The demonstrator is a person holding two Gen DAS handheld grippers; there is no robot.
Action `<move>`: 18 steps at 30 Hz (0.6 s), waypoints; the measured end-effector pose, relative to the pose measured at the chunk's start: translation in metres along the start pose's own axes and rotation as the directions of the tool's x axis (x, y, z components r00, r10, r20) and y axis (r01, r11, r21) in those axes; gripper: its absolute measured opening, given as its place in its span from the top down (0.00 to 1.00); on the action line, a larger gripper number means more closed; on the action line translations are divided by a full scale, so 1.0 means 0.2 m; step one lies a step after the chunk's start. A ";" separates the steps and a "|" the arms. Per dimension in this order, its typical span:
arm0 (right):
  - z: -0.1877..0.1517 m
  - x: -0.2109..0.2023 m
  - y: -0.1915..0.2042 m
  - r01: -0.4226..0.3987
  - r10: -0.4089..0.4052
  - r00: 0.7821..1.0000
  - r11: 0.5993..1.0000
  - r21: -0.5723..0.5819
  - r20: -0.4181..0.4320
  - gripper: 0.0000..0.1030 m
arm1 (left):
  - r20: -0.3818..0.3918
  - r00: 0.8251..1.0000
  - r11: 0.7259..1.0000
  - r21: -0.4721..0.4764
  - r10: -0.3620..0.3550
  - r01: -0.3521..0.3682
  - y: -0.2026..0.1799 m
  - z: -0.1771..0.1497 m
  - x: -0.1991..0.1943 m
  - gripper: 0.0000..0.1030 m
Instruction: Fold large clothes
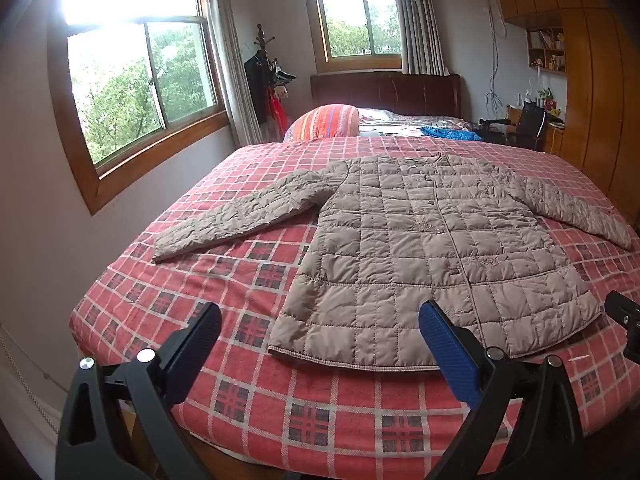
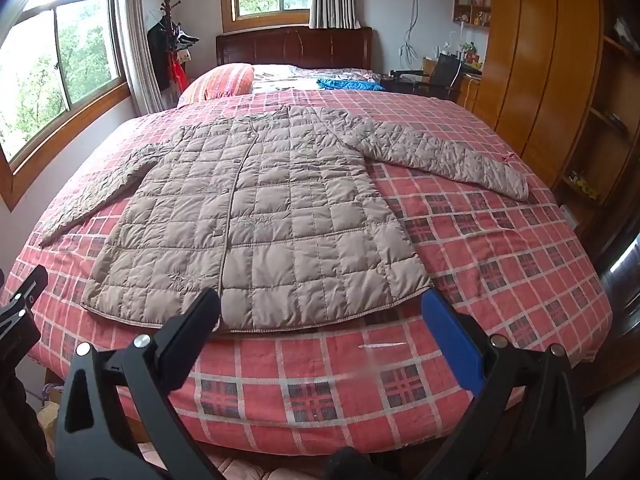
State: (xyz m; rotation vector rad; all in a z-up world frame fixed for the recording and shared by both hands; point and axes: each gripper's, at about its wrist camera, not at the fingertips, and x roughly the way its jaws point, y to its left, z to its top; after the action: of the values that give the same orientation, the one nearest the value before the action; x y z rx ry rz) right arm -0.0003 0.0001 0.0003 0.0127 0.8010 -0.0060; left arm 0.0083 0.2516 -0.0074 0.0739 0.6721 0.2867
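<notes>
I saw the quilted jacket (image 1: 432, 248) lying flat, front up, in the middle of the frame on the checked bed (image 1: 248, 408), sleeves spread sideways, I think so that they could be folded inward. My left hand-held gripper (image 1: 320, 344) and right hand-held gripper (image 2: 320, 328) hovered before the hem, both wide apart and empty.

Blown-out daylight from the window (image 1: 132, 20), fisheye-bent edges.
</notes>
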 end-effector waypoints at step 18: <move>0.00 0.00 0.00 -0.001 0.001 1.000 1.000 0.003 0.002 0.03 | 0.004 1.000 1.000 -0.003 -0.003 0.003 0.00 0.00 0.00 0.04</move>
State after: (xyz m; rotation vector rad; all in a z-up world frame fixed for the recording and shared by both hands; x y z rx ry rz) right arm -0.0006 -0.0002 0.0004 0.0154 0.7985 -0.0063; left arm 0.0079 0.2513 -0.0065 0.0702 0.6682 0.2848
